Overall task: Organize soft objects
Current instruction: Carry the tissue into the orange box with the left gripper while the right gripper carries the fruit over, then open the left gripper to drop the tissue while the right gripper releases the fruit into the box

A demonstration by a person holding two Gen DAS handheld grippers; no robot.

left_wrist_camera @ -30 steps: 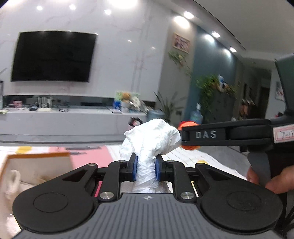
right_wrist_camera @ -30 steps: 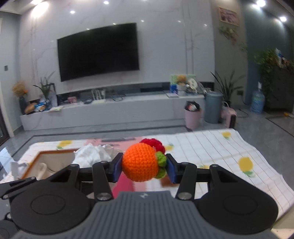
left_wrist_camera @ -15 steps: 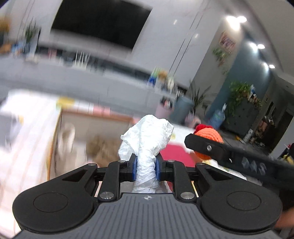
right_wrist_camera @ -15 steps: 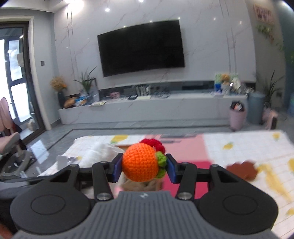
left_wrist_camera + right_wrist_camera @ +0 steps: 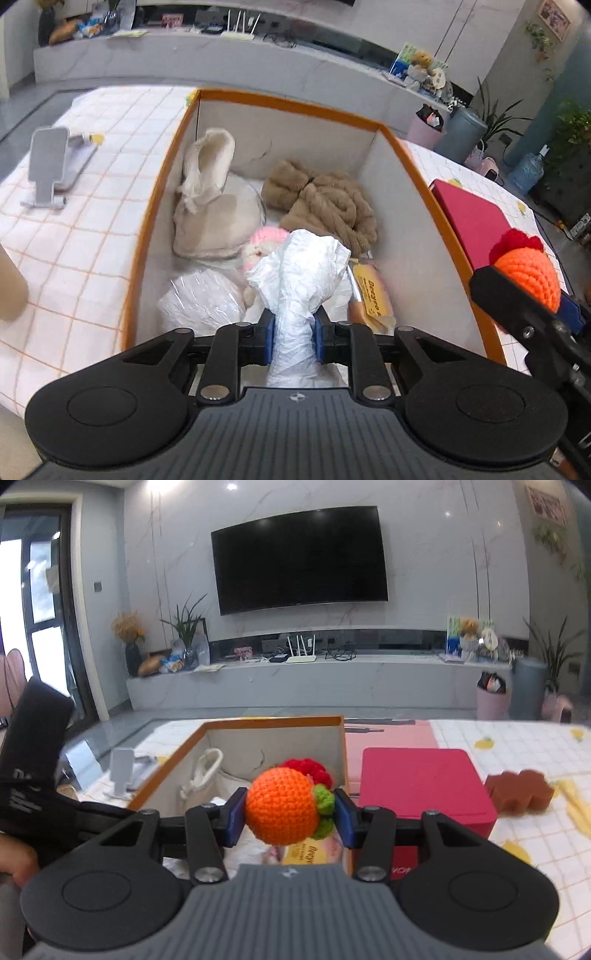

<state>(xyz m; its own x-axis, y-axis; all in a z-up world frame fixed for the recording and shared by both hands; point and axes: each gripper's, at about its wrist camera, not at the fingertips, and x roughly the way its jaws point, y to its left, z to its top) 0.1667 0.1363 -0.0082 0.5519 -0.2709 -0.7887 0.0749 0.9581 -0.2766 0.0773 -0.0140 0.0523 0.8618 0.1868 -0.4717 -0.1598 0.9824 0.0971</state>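
My left gripper (image 5: pixel 293 334) hangs over the orange-rimmed box (image 5: pixel 280 103), pointing steeply down into it. Its blue pads press on the neck of a crumpled white plastic bag (image 5: pixel 299 266), and the jaws are opening slightly. Inside the box lie a beige cloth bag (image 5: pixel 210 206), a brown fluffy bundle (image 5: pixel 325 203), a pink knitted toy (image 5: pixel 264 240) and a yellow-labelled packet (image 5: pixel 371 291). My right gripper (image 5: pixel 290 818) is shut on an orange crochet ball (image 5: pixel 280 810) with red and green trim. It hovers by the box's near right corner, and the ball (image 5: pixel 528 273) also shows in the left wrist view.
A grey phone stand (image 5: pixel 51 162) sits on the checked tablecloth left of the box. A magenta box (image 5: pixel 421 786) stands right of it, with a brown sponge-like piece (image 5: pixel 517 790) further right. A person's hand (image 5: pixel 14 860) holds the left gripper.
The left gripper has tipped down from facing the room and come over the open box, still holding the white bag. The right gripper has sunk and closed in on the box with the ball.
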